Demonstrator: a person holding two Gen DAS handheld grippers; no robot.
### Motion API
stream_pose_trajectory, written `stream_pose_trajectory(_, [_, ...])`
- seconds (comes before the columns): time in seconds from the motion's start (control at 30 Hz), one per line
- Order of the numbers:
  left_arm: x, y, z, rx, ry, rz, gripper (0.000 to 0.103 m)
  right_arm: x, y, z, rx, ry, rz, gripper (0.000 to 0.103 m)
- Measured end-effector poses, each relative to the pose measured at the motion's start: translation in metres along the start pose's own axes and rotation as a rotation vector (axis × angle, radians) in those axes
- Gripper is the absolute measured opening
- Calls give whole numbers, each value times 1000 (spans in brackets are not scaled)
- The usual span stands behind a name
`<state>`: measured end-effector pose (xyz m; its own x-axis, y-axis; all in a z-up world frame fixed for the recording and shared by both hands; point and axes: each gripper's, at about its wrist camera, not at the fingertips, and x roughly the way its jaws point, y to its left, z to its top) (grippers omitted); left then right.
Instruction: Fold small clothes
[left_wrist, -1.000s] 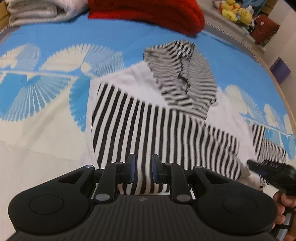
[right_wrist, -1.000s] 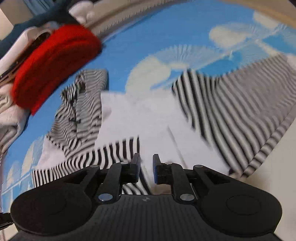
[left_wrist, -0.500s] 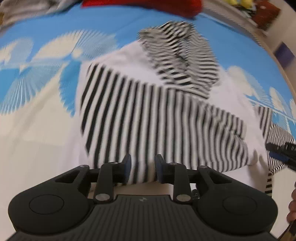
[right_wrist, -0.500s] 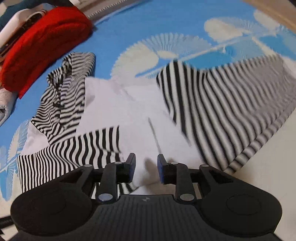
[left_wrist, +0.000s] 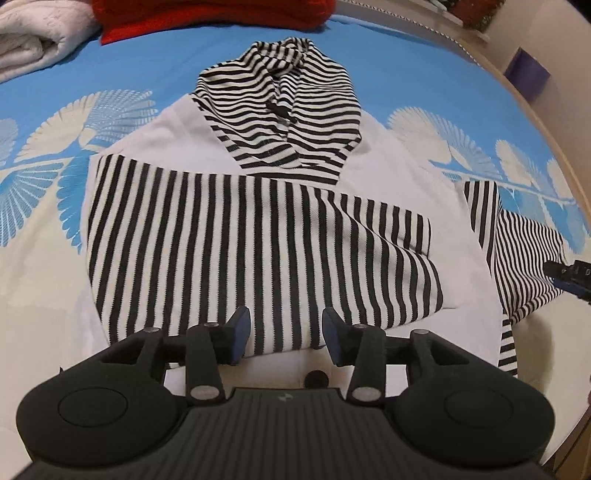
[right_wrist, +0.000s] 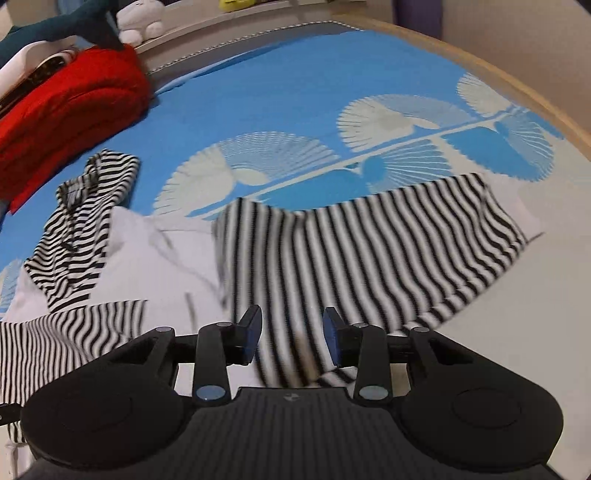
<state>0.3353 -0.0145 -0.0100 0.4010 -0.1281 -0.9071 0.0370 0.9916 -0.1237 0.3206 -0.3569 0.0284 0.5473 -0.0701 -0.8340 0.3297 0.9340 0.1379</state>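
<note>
hovering over the striped hoodie (left_wrist: 258, 236), both grippers' jaws just opening, unclamped

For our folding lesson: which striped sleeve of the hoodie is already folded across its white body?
The left-hand sleeve in the left wrist view: it lies across the white body, while the other sleeve stretches out sideways.

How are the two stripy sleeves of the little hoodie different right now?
The left sleeve lies folded across the hoodie's white body; the right sleeve stretches out sideways over the bedspread. The left sleeve covers the chest below the hood; the right sleeve covers none. Both have black and white stripes.
</note>
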Motion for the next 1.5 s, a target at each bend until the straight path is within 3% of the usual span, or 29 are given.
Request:
stream_pose_trajectory(0.27, [9, -12, 0, 27, 9, 13, 50, 7, -41, 9, 82, 11, 4, 40])
stream_pose_trajectory(0.37, [10, -15, 1, 35, 9, 10, 50, 15, -74, 18, 183, 27, 0, 40])
stream_pose_trajectory(0.57, [13, -13, 5, 26, 11, 12, 50, 34, -154, 29, 387, 31, -126, 40])
stream_pose_trajectory(0.77, [14, -9, 8, 15, 12, 13, 50, 54, -201, 25, 561, 53, -119, 40])
stream_pose_trajectory(1.1, [12, -3, 11, -4, 12, 12, 50, 69, -202, 26, 587, -4, -108, 40])
stream_pose_trajectory(1.17, [11, -1, 11, -10, 12, 13, 50, 70, -202, 27, 587, -19, -115, 34])
stream_pose_trajectory(1.23, [10, 1, 11, -12, 11, 13, 50, 71, -203, 27, 599, -27, -129, 9])
stream_pose_trajectory(1.4, [6, 9, 13, -28, 2, 15, 50, 56, -197, 31, 663, -80, -213, 5])
stream_pose_trajectory(1.5, [-2, 28, 20, -82, -20, 28, 50, 34, -157, 47, 551, -185, -261, 5])
